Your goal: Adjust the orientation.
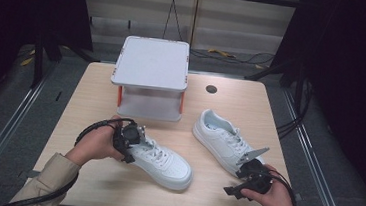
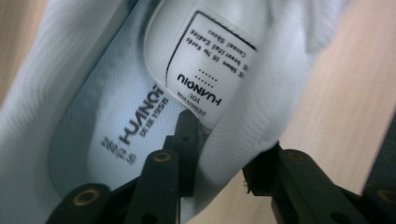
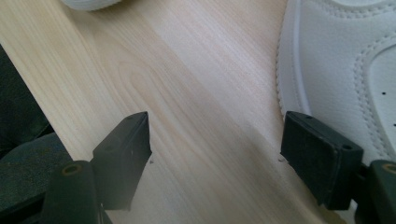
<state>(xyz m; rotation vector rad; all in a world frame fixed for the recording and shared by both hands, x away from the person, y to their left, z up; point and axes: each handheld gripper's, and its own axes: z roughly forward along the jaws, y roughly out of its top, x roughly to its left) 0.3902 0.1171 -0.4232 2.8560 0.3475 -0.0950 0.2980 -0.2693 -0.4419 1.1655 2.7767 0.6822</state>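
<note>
A light wooden table (image 1: 89, 175) holds two white lace-up leather shoes and a small white two-level shelf with orange posts (image 1: 150, 77). The shelf stands at the far middle of the table, and both its levels look bare. A little dark round hole (image 1: 211, 89) sits in the table top just right of the shelf.

The left white shoe (image 1: 163, 161) lies in front of the shelf, toe pointing toward the person's right. The left gripper (image 1: 130, 138) is at this shoe's heel end. In the left gripper view, one black jaw is inside the shoe on the pale blue insole (image 2: 107, 126) and the other jaw is outside, so the jaws pinch the shoe's padded side wall. A white tag with black print (image 2: 212, 65) shows inside.

The right white shoe (image 1: 223, 141) lies near the right edge. The right gripper (image 1: 244, 181) is low by this shoe's toe. Its jaws are wide apart over bare wood, one jaw right beside the shoe's sole, holding nothing.
</note>
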